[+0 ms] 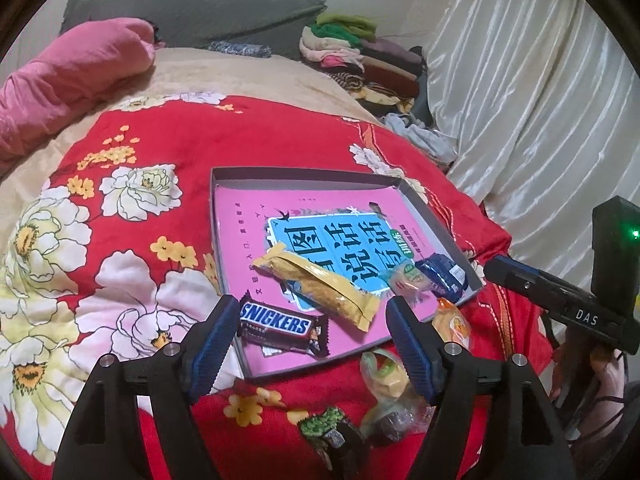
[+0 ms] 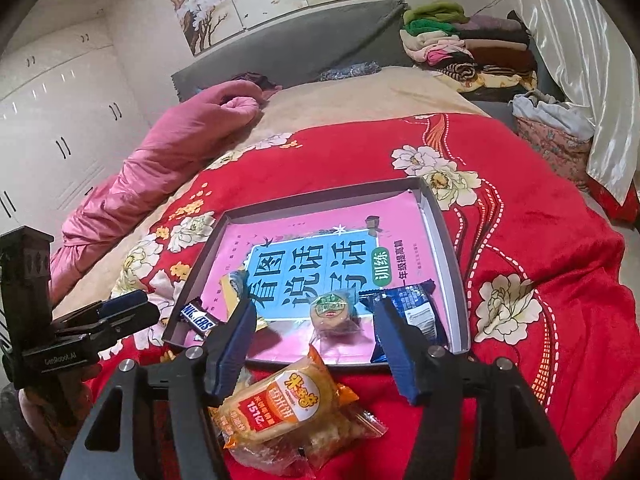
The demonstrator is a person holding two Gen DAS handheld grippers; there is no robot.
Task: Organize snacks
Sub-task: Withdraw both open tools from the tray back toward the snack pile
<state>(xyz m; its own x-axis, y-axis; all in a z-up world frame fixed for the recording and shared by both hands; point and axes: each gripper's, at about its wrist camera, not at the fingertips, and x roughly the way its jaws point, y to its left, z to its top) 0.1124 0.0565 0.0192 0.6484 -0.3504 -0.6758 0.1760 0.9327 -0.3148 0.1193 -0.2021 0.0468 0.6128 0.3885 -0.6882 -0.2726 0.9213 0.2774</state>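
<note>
On a red floral bedspread [image 1: 168, 140] sat a shallow grey tray [image 1: 304, 173] lined with a pink book cover, and that was where the snacks were gathering. The left gripper [image 1: 312, 332] hovered over the tray's near corner, jaws spread wide, nothing pinched between them. Right below it lay the Snickers bar [image 1: 280, 326], flat inside the tray by the near wall, and the long yellow wafer packet [image 1: 320, 286] ran diagonally just beyond, its end overlapping the bar's wrapper.

Over on the other side, the right gripper [image 2: 316, 336] hung above the tray's near edge, jaws parted about halfway, pads touching nothing. Between its fingers in the right wrist view sat a small round pastry with a green label [image 2: 331, 312], resting on the tray floor, and a dark blue cookie packet [image 2: 416, 308] lay beside it in the tray's right corner.

Not everything was in yet! An orange-and-white rice cake packet [image 2: 288, 404] lay on the bedspread just outside the tray's near wall, directly beneath the right gripper. From the left wrist view, a clear-wrapped sweet with a green ring [image 1: 384, 372] and a dark green-topped packet [image 1: 332, 436] also lay on the bedspread, near the tray.

A pink quilt [image 1: 68, 76] was bundled at the far left, folded clothes [image 2: 464, 44] stacked by the headboard.
</note>
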